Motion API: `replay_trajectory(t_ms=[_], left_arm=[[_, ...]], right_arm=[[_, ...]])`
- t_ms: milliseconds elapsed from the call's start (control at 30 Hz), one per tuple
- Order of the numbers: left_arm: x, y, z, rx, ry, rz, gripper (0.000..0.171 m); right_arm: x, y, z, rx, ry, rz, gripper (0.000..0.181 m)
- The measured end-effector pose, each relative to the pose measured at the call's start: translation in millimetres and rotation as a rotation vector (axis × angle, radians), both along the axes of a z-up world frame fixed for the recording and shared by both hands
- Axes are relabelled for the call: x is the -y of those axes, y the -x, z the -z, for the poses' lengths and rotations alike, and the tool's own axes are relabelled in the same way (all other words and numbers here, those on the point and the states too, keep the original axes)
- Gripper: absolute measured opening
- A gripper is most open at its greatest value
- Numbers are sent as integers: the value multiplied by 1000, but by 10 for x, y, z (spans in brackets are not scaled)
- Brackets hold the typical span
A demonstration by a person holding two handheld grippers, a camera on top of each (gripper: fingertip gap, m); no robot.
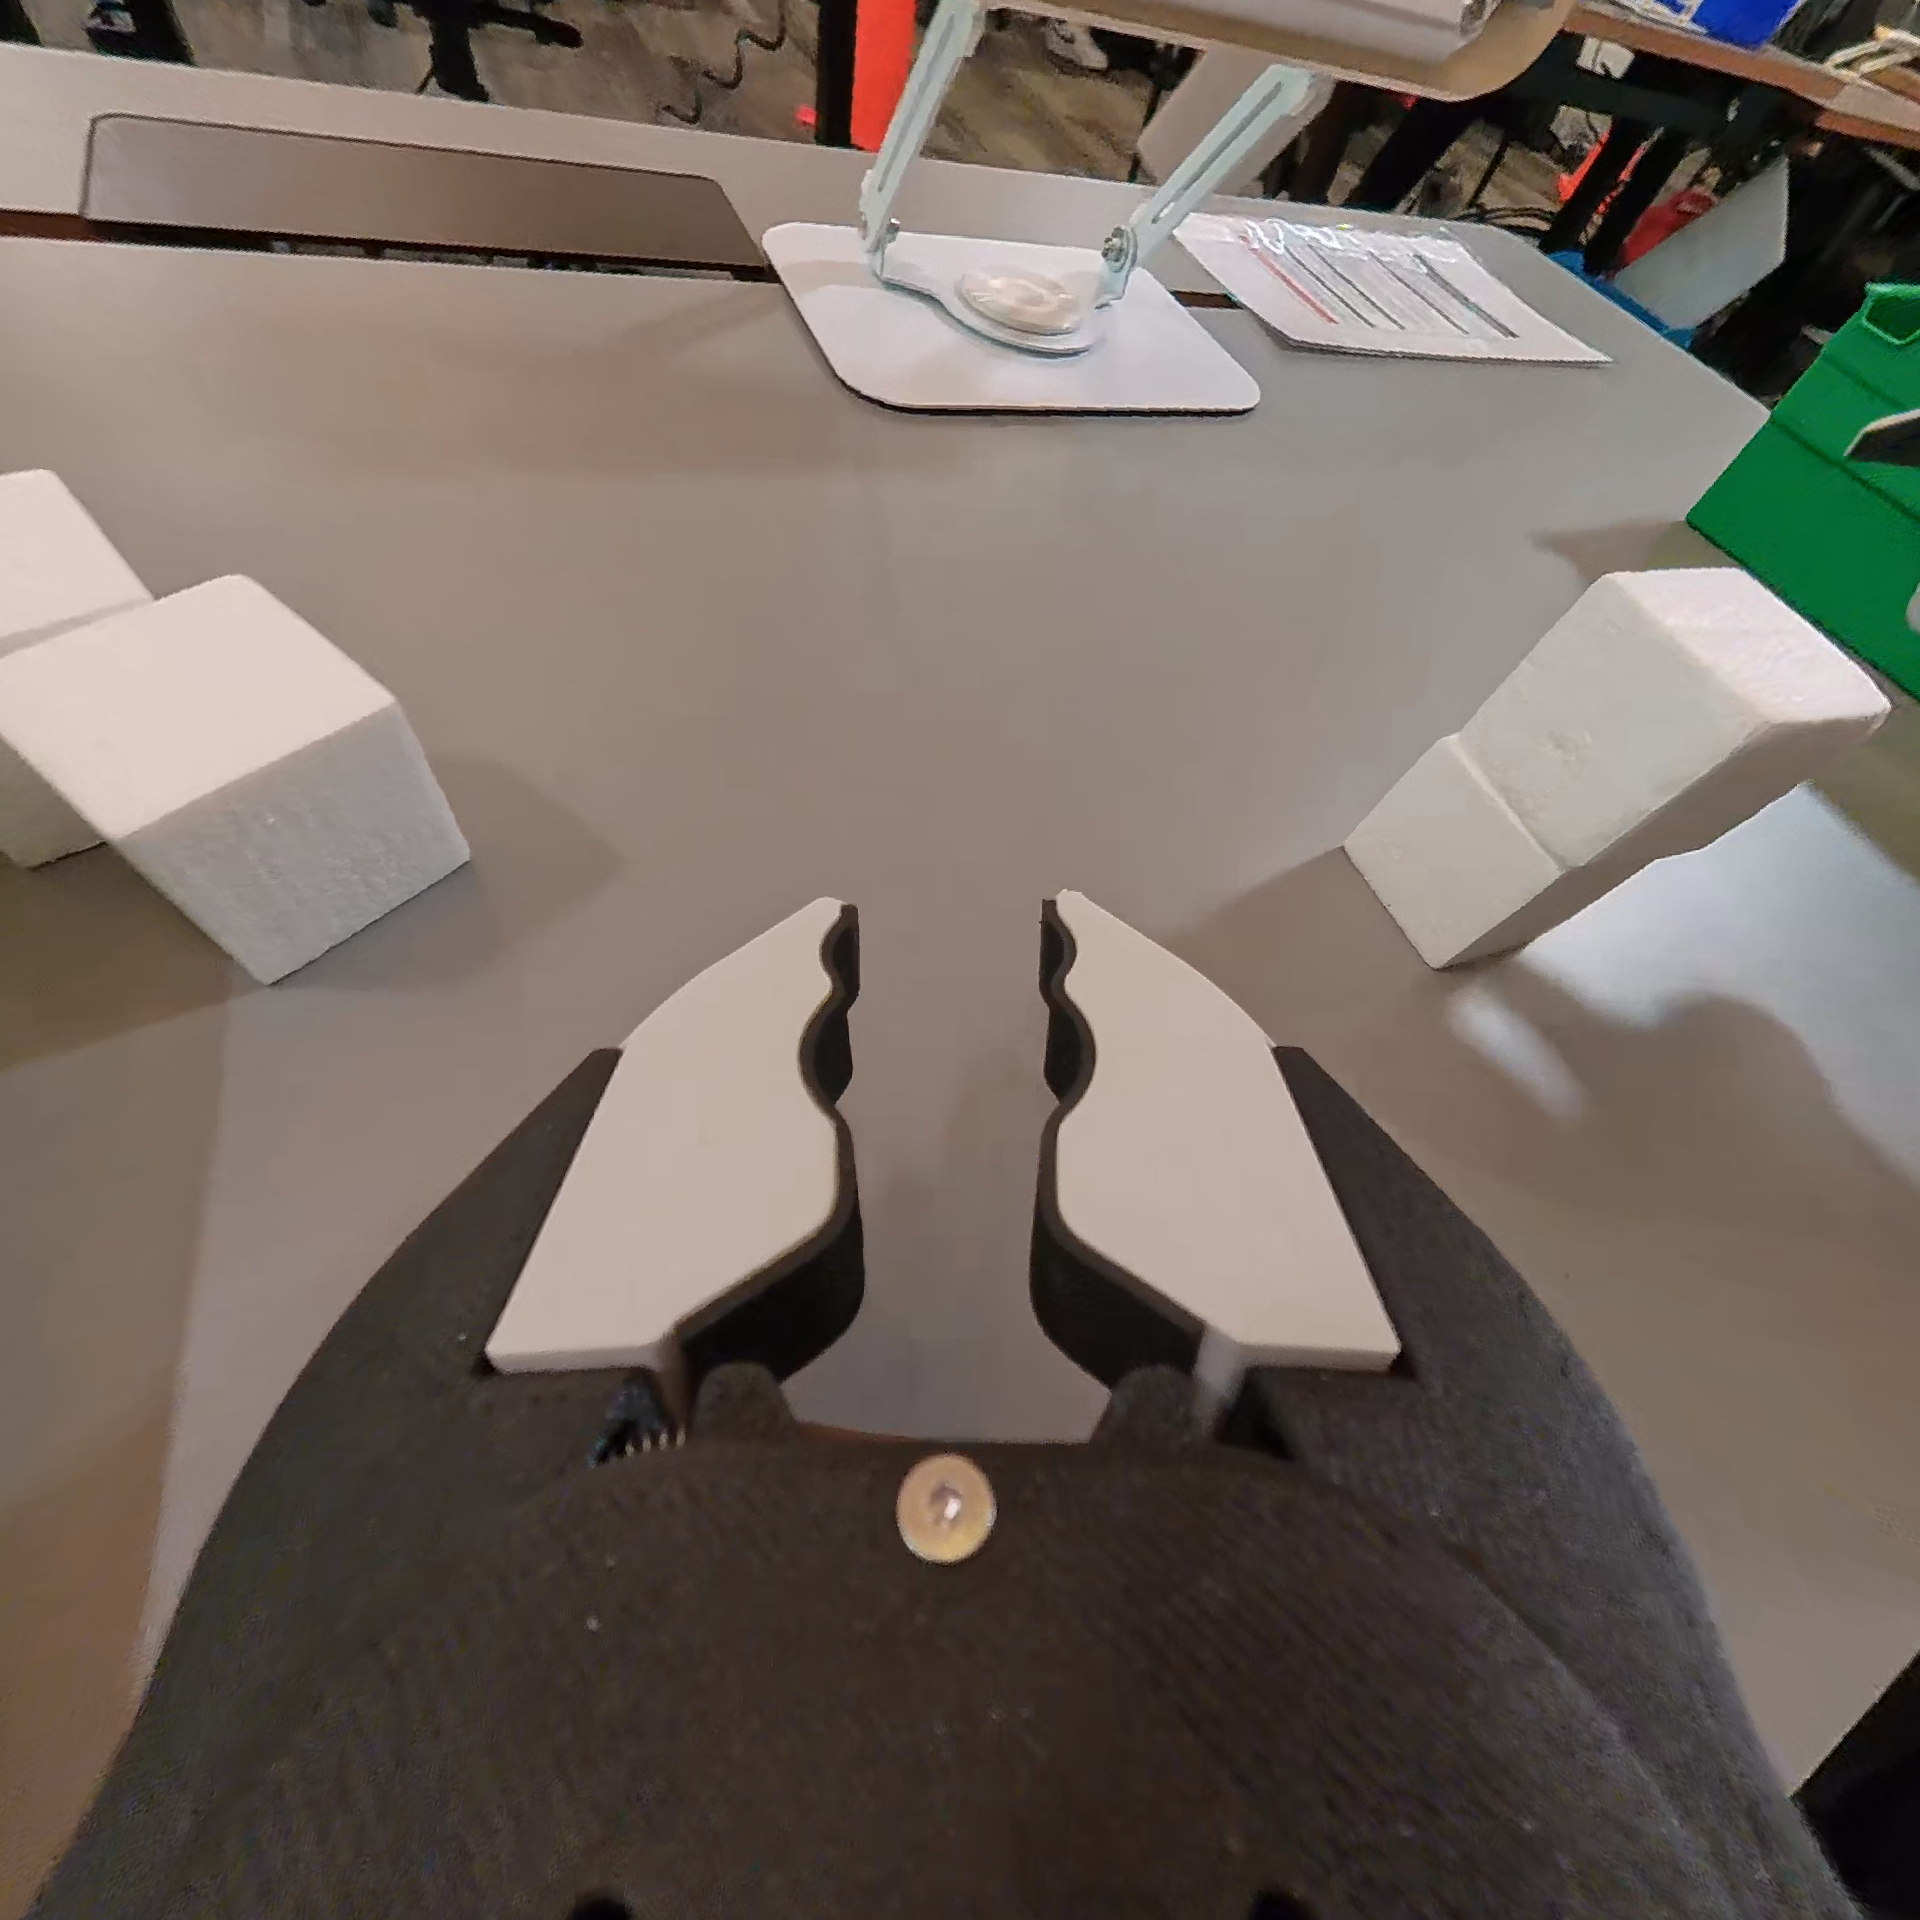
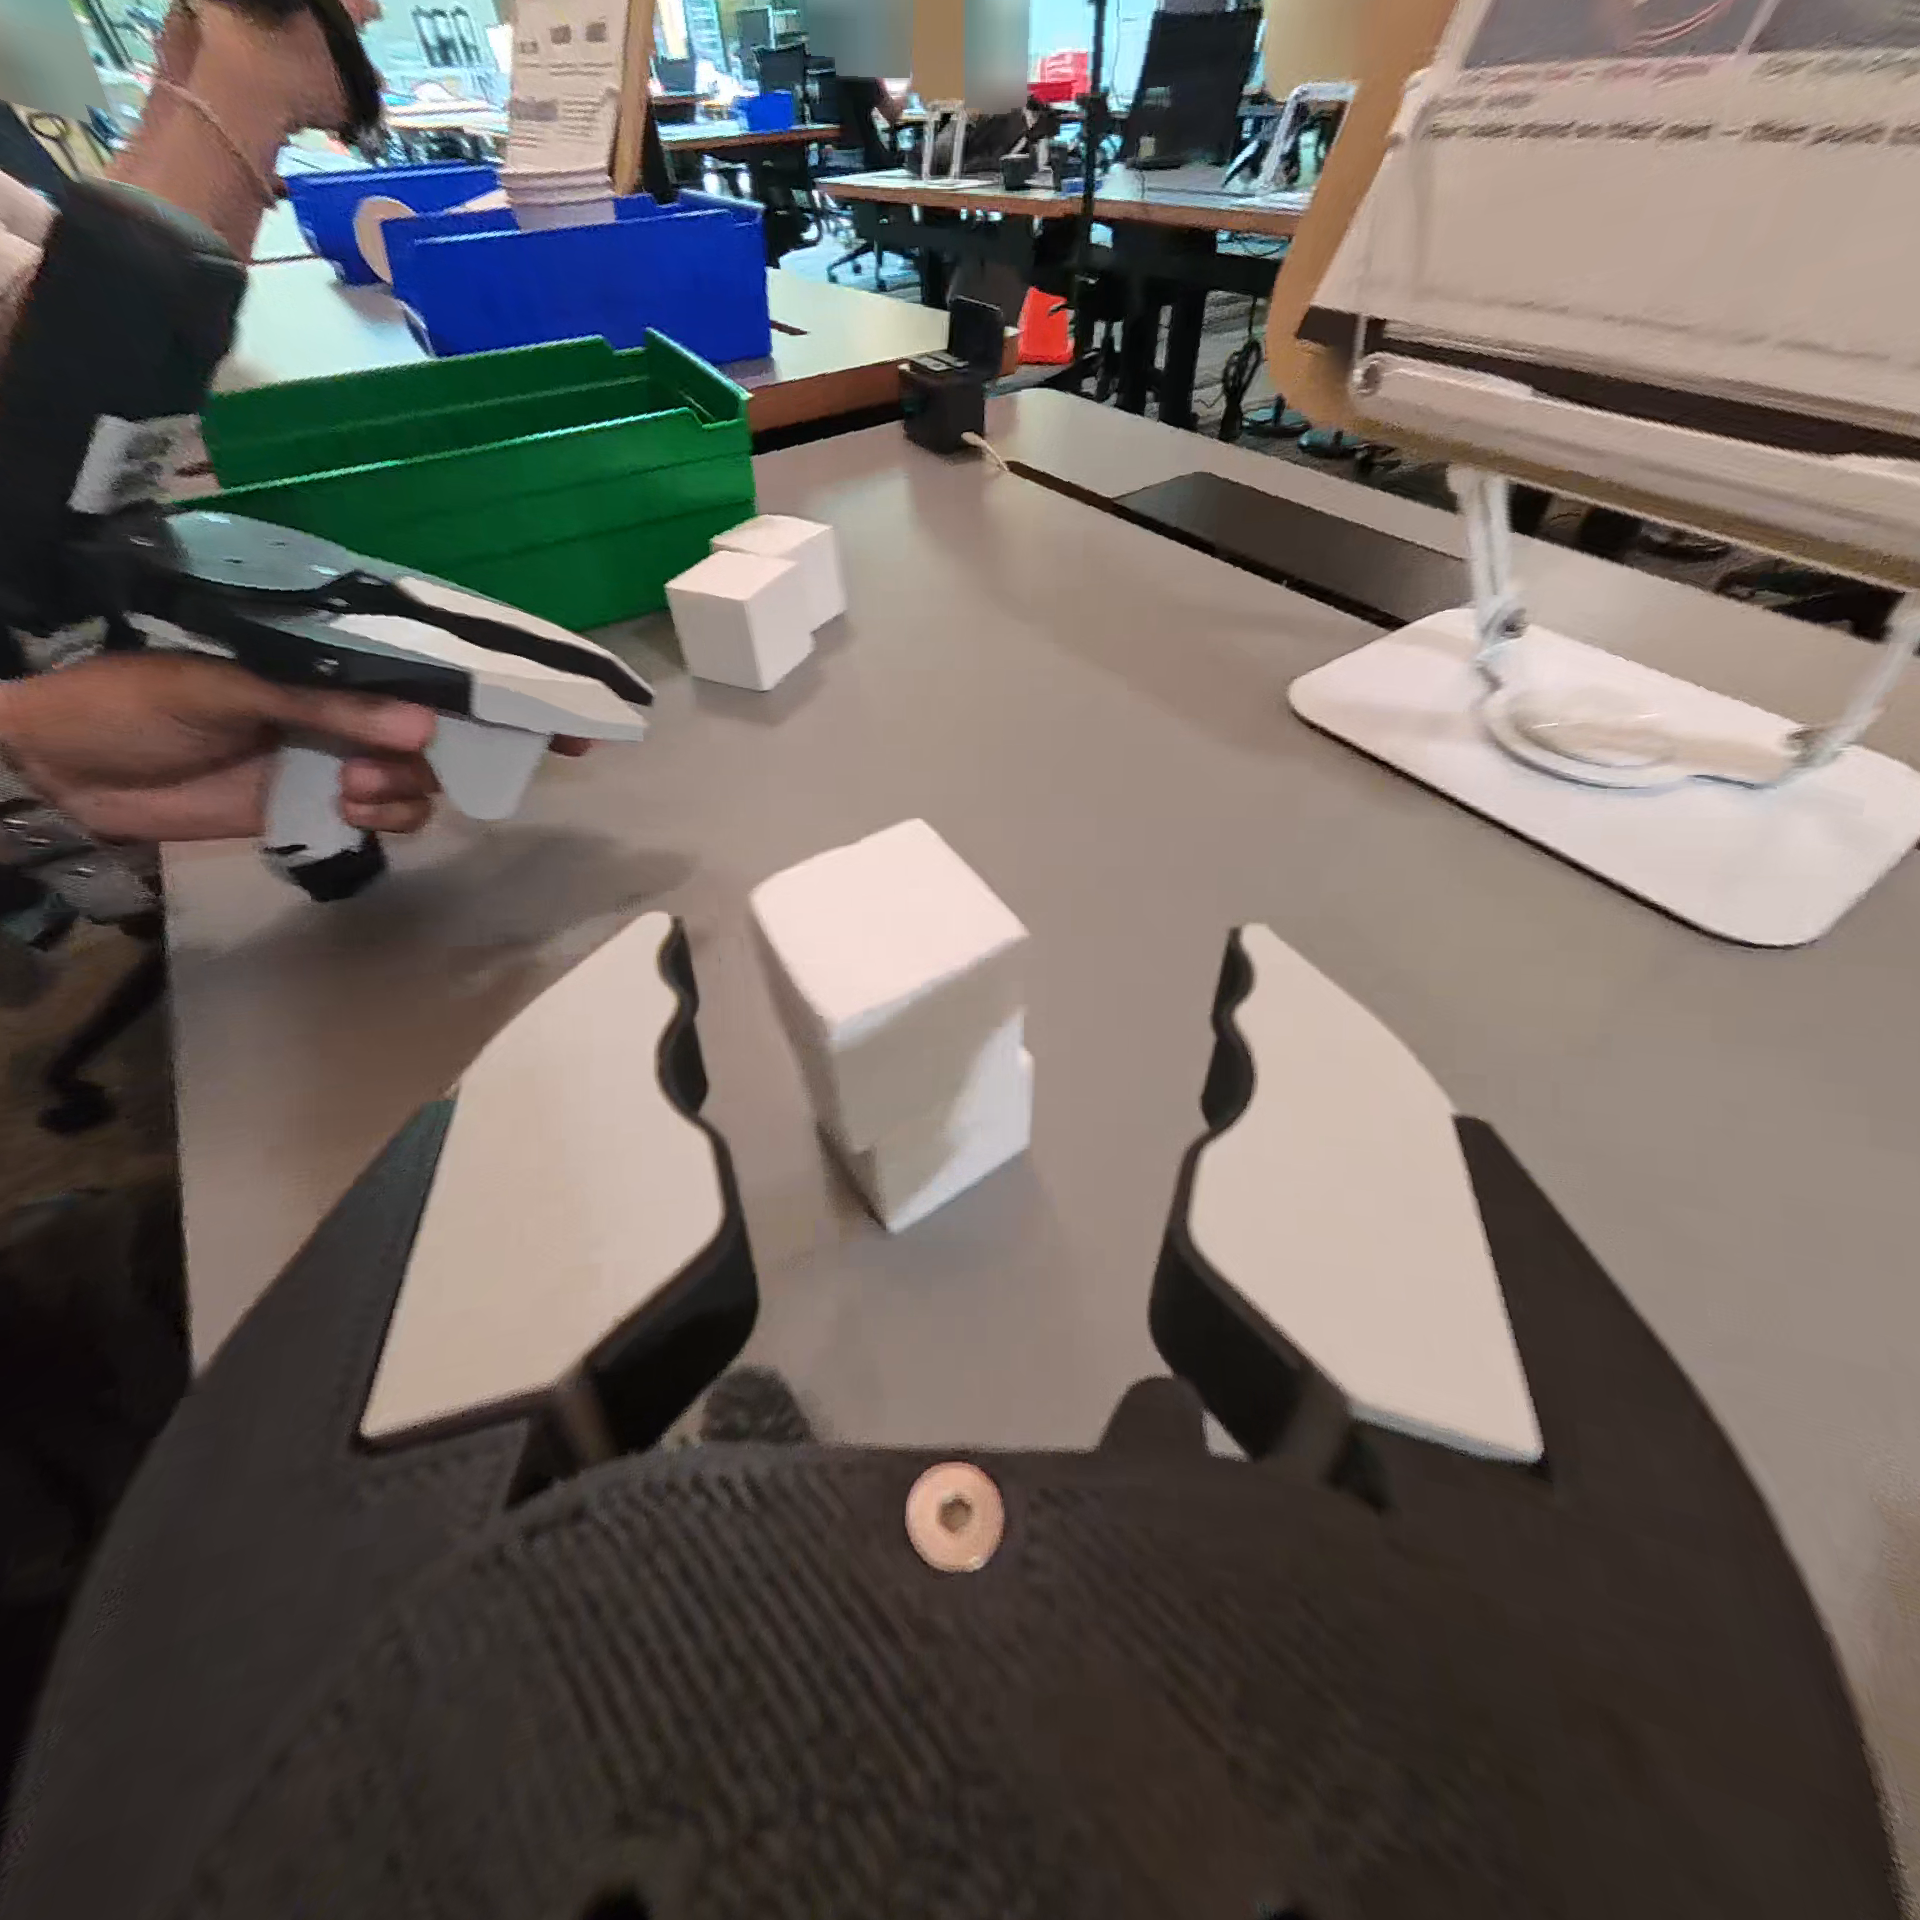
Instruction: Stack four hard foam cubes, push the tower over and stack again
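My right gripper (image 2: 954, 930) is open wide and empty. A stack of two white foam cubes (image 2: 904, 1039) stands on the grey table (image 2: 1143, 831) between its fingers, which do not touch it. The stack also shows at the right of the left wrist view (image 1: 1621, 748). My left gripper (image 1: 948, 914) is open with a narrow gap and empty, above bare table. It shows in the right wrist view (image 2: 629, 707), held by a hand at the left. Two more white cubes (image 1: 239, 769) sit side by side to its left, and show farther back in the right wrist view (image 2: 748, 623).
A green bin (image 2: 488, 488) stands at the table's far side, with blue bins (image 2: 582, 270) behind it. A white stand's base (image 1: 1018, 332) rests on the table and holds a board overhead. A clear plastic bag on a sheet (image 1: 1382, 281) lies beside it. A small black box (image 2: 940, 400) sits at the table's edge.
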State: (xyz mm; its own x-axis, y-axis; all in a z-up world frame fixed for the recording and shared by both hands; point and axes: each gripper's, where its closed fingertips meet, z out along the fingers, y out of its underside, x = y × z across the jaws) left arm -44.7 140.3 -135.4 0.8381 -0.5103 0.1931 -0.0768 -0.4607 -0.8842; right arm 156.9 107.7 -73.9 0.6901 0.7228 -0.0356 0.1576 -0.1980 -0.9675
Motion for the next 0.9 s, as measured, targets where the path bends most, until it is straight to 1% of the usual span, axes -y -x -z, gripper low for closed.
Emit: replay_trajectory(t_ms=[67, 133, 167, 233, 300, 333, 400, 433, 500, 567, 633, 767, 833, 900], left_arm=[[-23, -78, 13, -7, 3, 23, 34], [-49, -160, 21, -10, 5, 48, 34], [-63, -197, 22, -12, 5, 60, 34], [-97, -251, 14, -13, 1, 74, 34], [-130, -309, -3, 3, 3, 86, 34], [-147, -342, -15, 15, 4, 92, 34], [-184, -414, -35, 38, 8, 105, 34], [-200, -453, -40, 46, 10, 113, 34], [-225, -534, -37, 51, 16, 132, 34], [-239, -609, -23, 45, 20, 152, 34], [-239, -666, -6, 32, 20, 170, 34], [-203, -697, 17, 1, 14, 186, 34], [-197, -675, 4, -4, 5, 180, 34], [-198, -648, 2, 4, 7, 172, 34]], right_arm=[[50, 70, 14, 15, -15, -10, 96], [79, 70, 46, 53, -43, -9, 100], [83, 45, 27, 34, -59, 1, 101], [75, -67, -53, -45, -72, 32, 96], [41, -245, -90, -112, -46, 79, 90], [31, -333, -71, -115, -30, 99, 87], [41, -450, 36, -45, -9, 115, 80], [50, -477, 95, 3, -13, 120, 80], [82, -447, 180, 63, -33, 114, 79], [113, -373, 226, 73, -35, 102, 78], [133, -335, 314, 107, -9, 95, 74], [182, -284, 529, 249, 20, 38, 52], [211, -212, 542, 254, 27, 3, 47], [225, -150, 462, 199, 14, -8, 50]])
